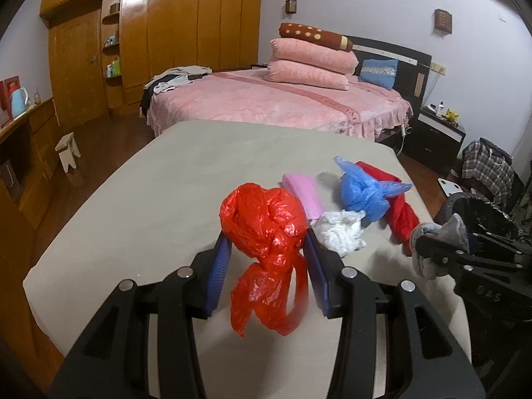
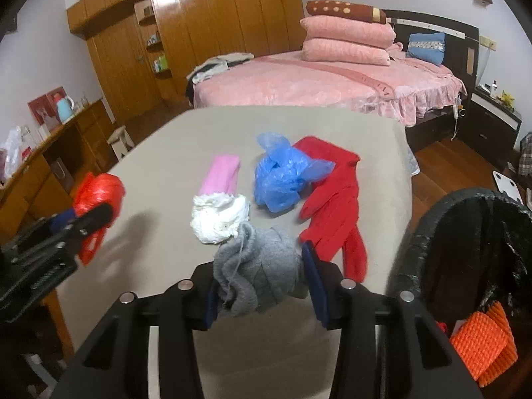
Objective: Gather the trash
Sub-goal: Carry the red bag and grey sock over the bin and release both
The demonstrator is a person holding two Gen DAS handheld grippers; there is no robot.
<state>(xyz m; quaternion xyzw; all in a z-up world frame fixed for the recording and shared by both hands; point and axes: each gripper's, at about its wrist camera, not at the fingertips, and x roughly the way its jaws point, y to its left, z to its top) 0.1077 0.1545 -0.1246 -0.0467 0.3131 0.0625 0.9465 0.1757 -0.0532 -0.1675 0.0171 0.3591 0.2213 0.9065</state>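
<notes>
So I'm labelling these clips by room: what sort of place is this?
Most likely a home bedroom: a bed with a pink cover and stacked pillows, a wooden wardrobe wall, and a nightstand beside the bed.

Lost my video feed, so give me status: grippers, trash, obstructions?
Left gripper shut on red plastic bag. Right gripper shut on grey sock. Bin at right, path unobstructed.

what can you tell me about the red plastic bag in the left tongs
The crinkled, glossy red plastic bag is thin translucent film knotted into a rounded bundle, with looped handle ends dangling below. It is pinched between the blue pads of the left tongs, which are shut on it, and appears lifted above the beige table. The right wrist view shows it at the table's left edge. Nothing but the pads seems to touch it.
</notes>
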